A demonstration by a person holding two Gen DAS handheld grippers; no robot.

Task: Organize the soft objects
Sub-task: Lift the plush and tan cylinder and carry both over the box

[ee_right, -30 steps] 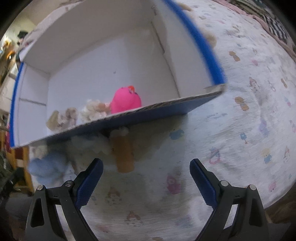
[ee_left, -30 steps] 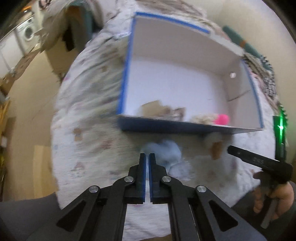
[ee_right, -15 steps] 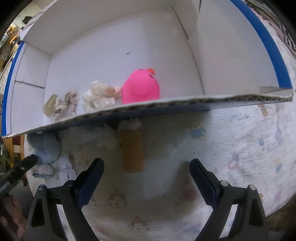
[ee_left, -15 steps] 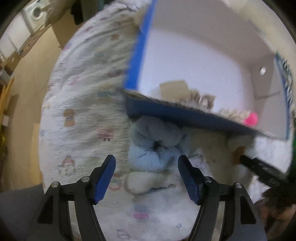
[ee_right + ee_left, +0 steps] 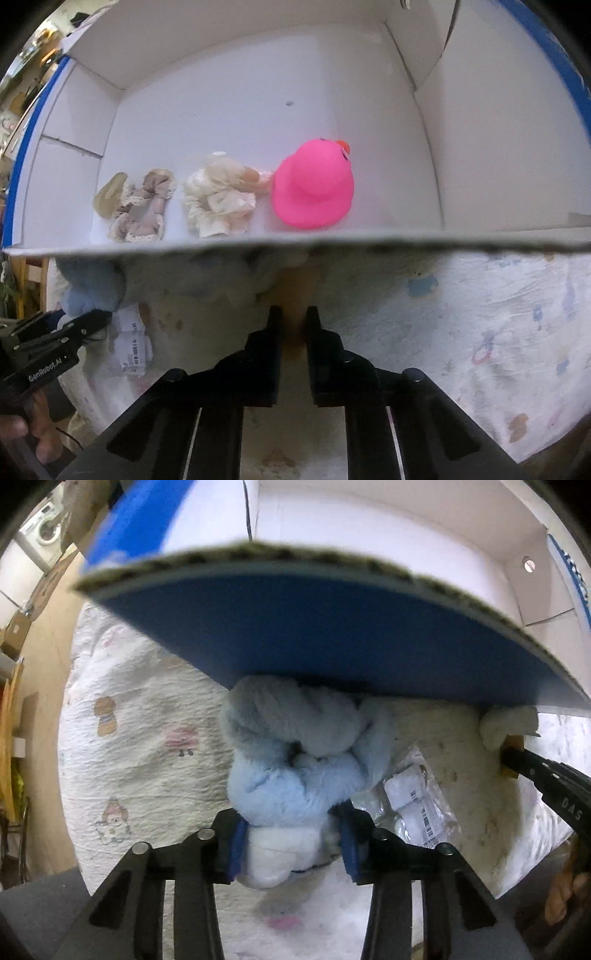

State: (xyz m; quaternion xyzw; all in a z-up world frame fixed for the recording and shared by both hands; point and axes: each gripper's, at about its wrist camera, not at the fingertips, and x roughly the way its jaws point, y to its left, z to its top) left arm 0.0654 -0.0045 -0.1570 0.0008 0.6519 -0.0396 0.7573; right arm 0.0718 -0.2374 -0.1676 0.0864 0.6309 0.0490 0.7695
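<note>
A light blue plush toy [image 5: 295,768] lies on the bed against the blue outer wall of the cardboard box [image 5: 332,627]. My left gripper [image 5: 291,842] is shut on the plush's lower end, its blue pads pressing both sides. My right gripper [image 5: 293,325] is shut on a tan cone-shaped toy [image 5: 295,291] with a cream fluffy top that lies just under the box's near wall [image 5: 295,242]. Inside the box lie a pink rubber duck [image 5: 314,184], a cream scrunchie [image 5: 218,201] and a beige scrunchie [image 5: 142,206]. The blue plush also shows in the right wrist view [image 5: 92,291].
A clear plastic packet with labels [image 5: 413,805] lies right of the blue plush. The bed has a white quilt with small cartoon prints [image 5: 147,757]. The floor drops off at the left [image 5: 40,664]. The other gripper shows in each view [image 5: 554,786] [image 5: 51,350].
Both grippers moved forward to the box's near wall and closed, the left on the blue plush, the right on the tan cone toy. One second ago the left was shut and empty.
</note>
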